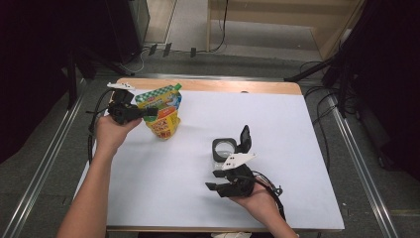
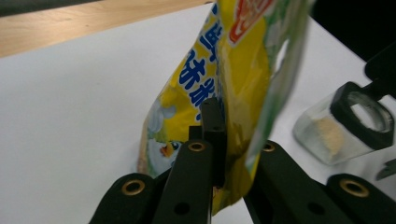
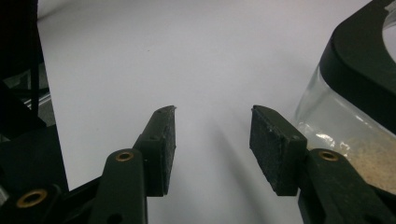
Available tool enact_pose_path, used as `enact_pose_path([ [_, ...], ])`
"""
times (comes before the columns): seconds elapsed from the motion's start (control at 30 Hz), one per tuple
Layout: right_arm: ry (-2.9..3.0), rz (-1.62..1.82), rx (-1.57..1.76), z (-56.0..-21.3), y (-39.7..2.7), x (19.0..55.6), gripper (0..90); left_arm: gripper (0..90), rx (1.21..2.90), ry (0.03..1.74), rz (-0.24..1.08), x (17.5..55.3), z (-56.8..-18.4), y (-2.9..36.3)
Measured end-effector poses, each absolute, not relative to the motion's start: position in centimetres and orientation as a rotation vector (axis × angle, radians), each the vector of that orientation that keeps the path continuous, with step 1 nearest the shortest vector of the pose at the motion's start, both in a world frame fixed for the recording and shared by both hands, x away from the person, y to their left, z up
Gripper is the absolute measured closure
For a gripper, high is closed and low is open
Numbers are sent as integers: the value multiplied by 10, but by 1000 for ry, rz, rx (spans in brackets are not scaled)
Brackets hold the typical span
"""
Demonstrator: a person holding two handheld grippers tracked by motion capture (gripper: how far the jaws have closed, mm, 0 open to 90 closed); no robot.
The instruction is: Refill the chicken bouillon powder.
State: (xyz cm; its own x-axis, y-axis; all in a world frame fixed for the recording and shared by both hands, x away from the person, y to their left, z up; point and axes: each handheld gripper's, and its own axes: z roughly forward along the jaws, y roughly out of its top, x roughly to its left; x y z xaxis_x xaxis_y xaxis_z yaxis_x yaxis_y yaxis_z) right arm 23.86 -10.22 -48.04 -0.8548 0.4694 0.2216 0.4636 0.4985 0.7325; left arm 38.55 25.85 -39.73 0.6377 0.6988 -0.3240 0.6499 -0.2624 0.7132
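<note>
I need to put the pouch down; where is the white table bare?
Bare: the wide stretch between the pouch and the glass jar, the right side beyond the jar, and the near-left corner of the table. Crowded: around the jar, where the right gripper sits.

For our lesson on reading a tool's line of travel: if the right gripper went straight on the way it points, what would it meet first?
Probably nothing soon: the right gripper, jaws open, points over bare table. The jar sits just right of that line, though depth is unclear.
</note>
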Motion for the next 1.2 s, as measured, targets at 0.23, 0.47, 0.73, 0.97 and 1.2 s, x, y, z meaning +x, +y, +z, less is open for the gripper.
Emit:
enact_pose_path([
  [0.23,2675,1345,809,-481,-102,239,505,900,1973,1058,27,377,-377,245],
  [0.47,2644,1392,824,-477,-96,238,506,900,1992,1018,16,361,-359,229],
  [0.73,2653,1393,812,-473,-78,242,505,900,2001,972,14,341,-343,218],
  [0.97,2625,1415,804,-472,-62,250,503,900,2003,897,25,319,-325,208],
  [1.2,2630,1383,815,-484,-44,255,515,900,2012,880,-23,304,-321,199],
])
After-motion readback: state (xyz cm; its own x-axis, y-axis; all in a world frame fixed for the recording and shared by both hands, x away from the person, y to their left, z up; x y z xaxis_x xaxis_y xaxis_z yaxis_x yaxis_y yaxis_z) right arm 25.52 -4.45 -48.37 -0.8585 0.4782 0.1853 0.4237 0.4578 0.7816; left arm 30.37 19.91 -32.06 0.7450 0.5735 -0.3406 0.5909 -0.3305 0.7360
